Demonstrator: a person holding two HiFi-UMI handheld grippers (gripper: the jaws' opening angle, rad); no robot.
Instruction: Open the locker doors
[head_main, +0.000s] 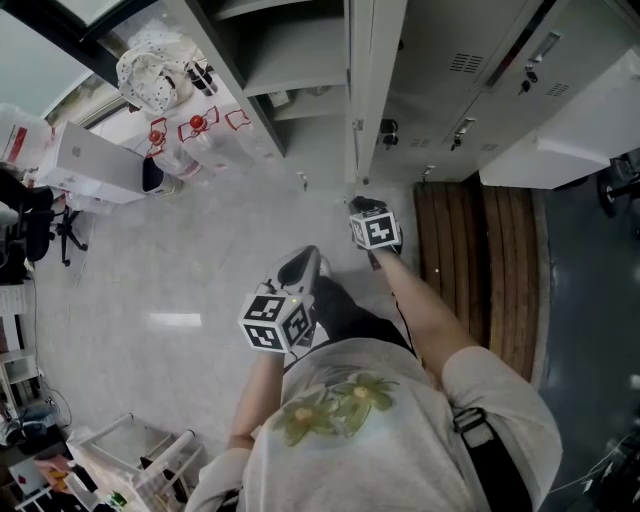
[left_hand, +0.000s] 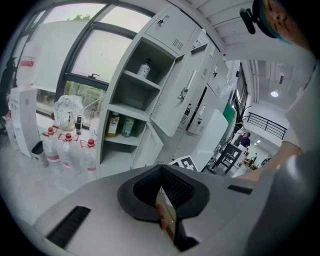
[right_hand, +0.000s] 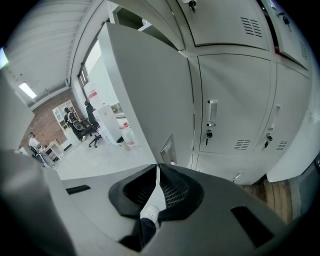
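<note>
- Head view: at 12 o'clock the open locker (head_main: 285, 60) shows its bare shelves, so at least that column looks done. At 1 to 2 o'clock the closed doors (head_main: 455, 95) are still flat and latched. The left gripper (head_main: 285, 312) sits near the middle. The right gripper (head_main: 368, 212) is at 1 o'clock from it, close to the foot of the lockers, and neither is visibly on a handle.
- Left gripper view: the open locker is at 11 o'clock with bottles (left_hand: 120, 126) on a shelf. Its upper door (left_hand: 182, 85) is swung out at 12 o'clock and the lower door (left_hand: 147, 147) is ajar below. The jaws are pressed almost together and pinch nothing.
- Right gripper view: an open door (right_hand: 150, 85) fills 11 o'clock. At 2 to 3 o'clock are the closed doors, each with a handle (right_hand: 211, 112), and another is at 12. The jaws are drawn together to a thin slit that shows only the person's shoe (right_hand: 148, 214), and they grip nothing. I judge the task part done, with these shut doors remaining.
</note>
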